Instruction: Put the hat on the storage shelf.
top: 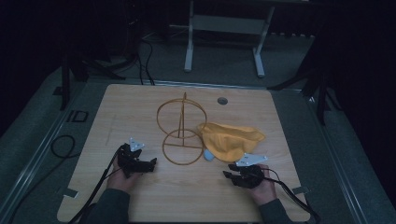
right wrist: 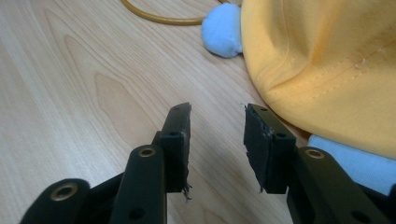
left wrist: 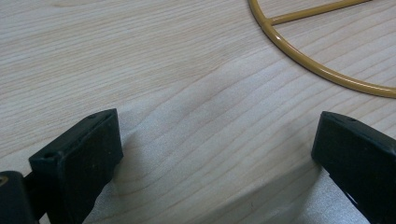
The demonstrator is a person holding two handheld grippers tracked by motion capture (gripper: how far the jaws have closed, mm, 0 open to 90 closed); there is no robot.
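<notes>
Both jaws apart, empty. Right gripper [right wrist: 217, 135] beside yellow cloth [top: 232, 139]; shallow pinch may slip, dragged cloth may tip wire stand [top: 181, 128].

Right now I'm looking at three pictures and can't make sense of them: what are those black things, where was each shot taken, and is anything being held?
A person sits at a wooden table, each hand holding a black two-jaw tool: the left gripper and right gripper. One picture looks down from above; the other two come from cameras riding on each tool, looking along its jaws. On the table lie a gold wire stand, a yellow cloth and something pale blue beside it. Both pairs of jaws stand open over bare wood; nothing is held.
</notes>
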